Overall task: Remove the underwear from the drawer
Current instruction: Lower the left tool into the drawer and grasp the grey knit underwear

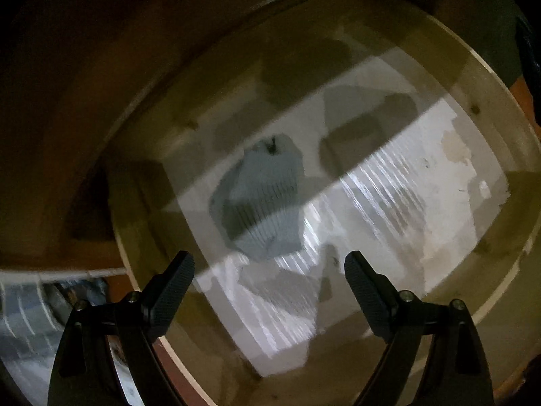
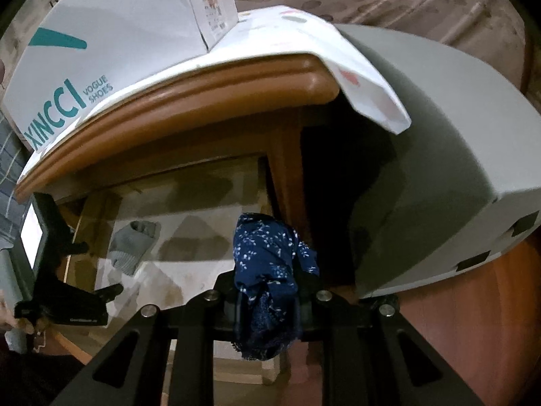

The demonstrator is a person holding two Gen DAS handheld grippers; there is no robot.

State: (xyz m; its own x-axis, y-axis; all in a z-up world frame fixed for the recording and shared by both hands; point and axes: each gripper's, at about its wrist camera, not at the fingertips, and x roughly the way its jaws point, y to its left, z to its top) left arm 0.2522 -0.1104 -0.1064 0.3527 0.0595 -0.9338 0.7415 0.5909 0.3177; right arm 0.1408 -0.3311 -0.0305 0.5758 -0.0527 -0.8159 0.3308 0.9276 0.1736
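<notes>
The drawer (image 1: 487, 203) stands pulled out, and I look down into it in the left wrist view. On its white liner lies a grey ribbed garment (image 1: 260, 199), crumpled and alone. My left gripper (image 1: 270, 277) hovers above the drawer with its jaws wide open and nothing between them; the grey garment is just beyond its tips. In the right wrist view my right gripper (image 2: 267, 284) is shut on dark blue floral underwear (image 2: 270, 257), held above the drawer's right side. The same view shows the left gripper (image 2: 101, 267) and the grey garment (image 2: 132, 247).
A white shoe box (image 2: 111, 34) sits on the paper-covered top (image 2: 287, 34) of the wooden cabinet (image 2: 189, 94). A large grey-white casing (image 2: 439, 135) stands close at the right. A hand (image 2: 10, 314) shows at the left edge.
</notes>
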